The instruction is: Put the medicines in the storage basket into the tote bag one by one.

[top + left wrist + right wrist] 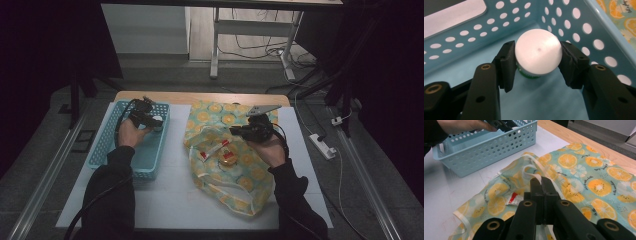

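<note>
Left gripper (537, 65) jaws pinch white-capped jar (538, 51) between them, inside blue basket (584, 27). Right gripper (541, 185) jaws shut on bag's white handle strap (534, 173). Best squeeze squarely below cap before lifting straight up.

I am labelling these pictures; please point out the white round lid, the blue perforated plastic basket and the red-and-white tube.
white round lid (538, 51), left gripper view, top face
blue perforated plastic basket (103, 145), high view, left wall
red-and-white tube (214, 149), high view, middle
</note>
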`<state>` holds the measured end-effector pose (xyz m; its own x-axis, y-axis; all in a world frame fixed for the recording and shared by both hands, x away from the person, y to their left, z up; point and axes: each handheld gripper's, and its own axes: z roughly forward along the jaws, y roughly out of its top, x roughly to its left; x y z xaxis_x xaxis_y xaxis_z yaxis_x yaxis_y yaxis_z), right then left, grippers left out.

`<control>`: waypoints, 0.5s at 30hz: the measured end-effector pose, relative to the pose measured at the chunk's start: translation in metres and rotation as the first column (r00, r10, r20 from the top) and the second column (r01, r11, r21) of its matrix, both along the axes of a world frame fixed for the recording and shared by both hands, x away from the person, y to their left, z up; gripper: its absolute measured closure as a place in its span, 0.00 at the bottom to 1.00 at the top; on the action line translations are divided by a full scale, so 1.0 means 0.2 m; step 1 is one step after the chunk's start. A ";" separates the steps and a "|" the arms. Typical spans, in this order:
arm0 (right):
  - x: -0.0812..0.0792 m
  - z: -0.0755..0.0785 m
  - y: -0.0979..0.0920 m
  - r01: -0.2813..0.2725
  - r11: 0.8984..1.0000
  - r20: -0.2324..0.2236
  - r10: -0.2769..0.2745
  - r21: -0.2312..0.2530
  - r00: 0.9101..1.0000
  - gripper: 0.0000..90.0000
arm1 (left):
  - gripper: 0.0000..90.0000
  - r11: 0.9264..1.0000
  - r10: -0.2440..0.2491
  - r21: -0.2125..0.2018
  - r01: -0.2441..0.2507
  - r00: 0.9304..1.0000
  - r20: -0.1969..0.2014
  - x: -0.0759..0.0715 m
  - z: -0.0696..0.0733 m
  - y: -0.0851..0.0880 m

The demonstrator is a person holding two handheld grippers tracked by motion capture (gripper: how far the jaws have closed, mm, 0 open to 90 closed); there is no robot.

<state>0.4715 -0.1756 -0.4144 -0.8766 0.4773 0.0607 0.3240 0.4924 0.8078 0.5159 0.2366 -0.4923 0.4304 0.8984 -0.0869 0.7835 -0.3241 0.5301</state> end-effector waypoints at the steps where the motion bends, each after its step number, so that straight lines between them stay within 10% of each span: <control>1: 0.00 0.00 0.00 0.000 1.000 0.000 0.000 0.000 1.000 1.00 | 0.56 1.000 0.009 0.006 -0.009 1.000 -0.002 0.00 0.00 0.00; 15: 0.00 0.00 0.00 -0.003 1.000 -0.003 0.003 0.000 1.000 1.00 | 0.56 1.000 0.009 -0.010 -0.008 0.998 0.063 -0.09 0.17 0.04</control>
<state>0.4713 -0.1748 -0.4145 -0.8777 0.4749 0.0633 0.3251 0.4933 0.8068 0.4979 0.2439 -0.4580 0.4275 0.9014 -0.0685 0.7509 -0.3119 0.5821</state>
